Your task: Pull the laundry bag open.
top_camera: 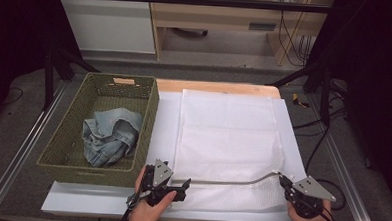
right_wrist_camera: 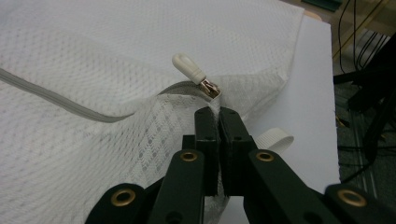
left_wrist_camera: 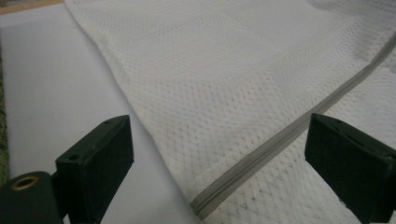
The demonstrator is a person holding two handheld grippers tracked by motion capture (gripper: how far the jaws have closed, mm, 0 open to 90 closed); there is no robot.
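Note:
A white mesh laundry bag (top_camera: 227, 142) lies flat on the white board, its grey zipper (top_camera: 231, 181) running along the near edge. My left gripper (top_camera: 185, 184) stands open at the zipper's left end (left_wrist_camera: 201, 205), one jaw on each side of it. My right gripper (top_camera: 282, 179) is shut on the mesh fabric (right_wrist_camera: 177, 116) at the zipper's right end, just below the white zipper pull (right_wrist_camera: 189, 67), and lifts that corner slightly. Blue jeans (top_camera: 110, 134) lie crumpled in a green woven basket (top_camera: 148, 118) at the left.
The white board (top_camera: 166, 119) covers a wooden table top (top_camera: 215, 87). Metal rails (top_camera: 17, 152) run along both sides. Cables (top_camera: 317, 146) trail on the floor at the right. A small white fabric loop (right_wrist_camera: 275, 140) lies by the bag's corner.

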